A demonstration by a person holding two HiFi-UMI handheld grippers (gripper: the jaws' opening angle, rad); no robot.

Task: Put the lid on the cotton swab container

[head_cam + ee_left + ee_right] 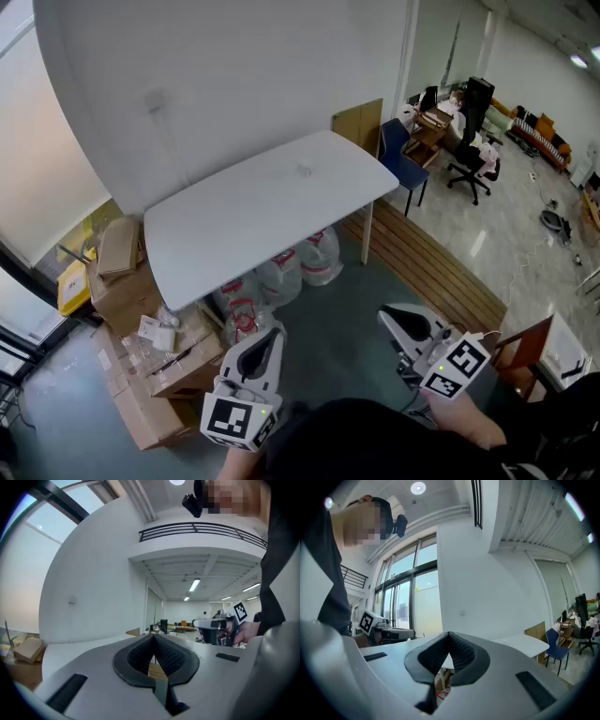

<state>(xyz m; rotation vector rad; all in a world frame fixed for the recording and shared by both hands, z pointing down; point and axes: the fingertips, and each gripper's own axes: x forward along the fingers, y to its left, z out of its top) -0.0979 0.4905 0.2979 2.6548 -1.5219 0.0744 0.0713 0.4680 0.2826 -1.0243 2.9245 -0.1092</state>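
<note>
No cotton swab container or lid shows in any view. The white table [262, 202] stands bare ahead of me. My left gripper [272, 336] is held low in front of the person's body, short of the table's near edge, jaws shut and empty. My right gripper [389, 317] is level with it on the right, also shut with nothing in it. In the left gripper view the dark pads [140, 656] meet at the tip of the left gripper [153, 641], and the right gripper [213, 627] shows beside it. The right gripper view shows the right gripper [449, 639] shut likewise.
Cardboard boxes [141, 375] are piled on the floor at the left. Clear plastic bags [281, 277] lie under the table. A blue chair [401, 155] stands at the table's far right end. Wooden decking [422, 262] runs along the right, with desks and an office chair [473, 164] beyond.
</note>
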